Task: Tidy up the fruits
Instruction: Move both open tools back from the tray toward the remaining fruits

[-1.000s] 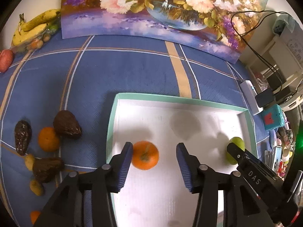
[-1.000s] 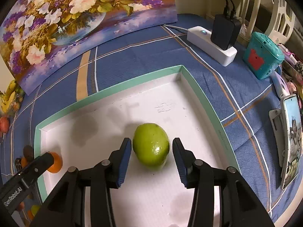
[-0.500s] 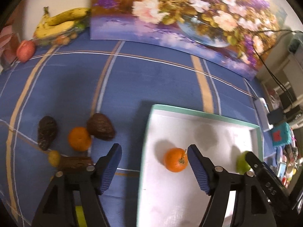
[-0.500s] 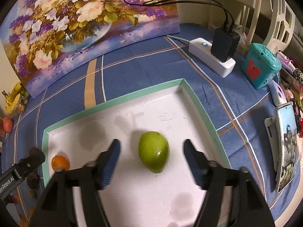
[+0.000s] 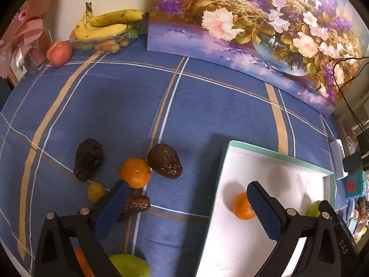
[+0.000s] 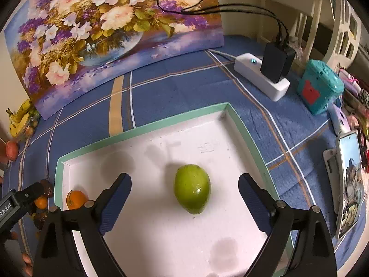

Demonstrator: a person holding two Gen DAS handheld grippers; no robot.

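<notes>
A white tray with a green rim [image 6: 147, 127] lies on the blue checked cloth. In it rest a green fruit [image 6: 192, 189] and an orange [image 5: 241, 207]. My right gripper [image 6: 185, 182] hangs over the green fruit, jaws opening wide, pads clear of it on both sides. My left gripper [image 5: 186, 194] straddles the tray's left rim [image 5: 221, 161], jaws opening, nothing between them. Loose on the cloth to its left are an orange [image 5: 135, 173], two dark avocados [image 5: 88, 159] [image 5: 165, 161], a brown fruit [image 5: 136, 205], a small yellow fruit [image 5: 95, 191] and a green fruit [image 5: 130, 265].
A flower painting [image 6: 115, 34] stands along the back. Bananas [image 5: 108, 23] and a red apple [image 5: 59, 53] sit at the far left corner. A power strip with chargers [image 6: 263, 78], a teal box [image 6: 320, 87] and a phone on a stand [image 6: 349, 184] crowd the right side.
Both grippers opened wide, letting go of the orange and the green fruit in the tray. The left gripper swung left toward the loose fruit; the right drew back slightly.
</notes>
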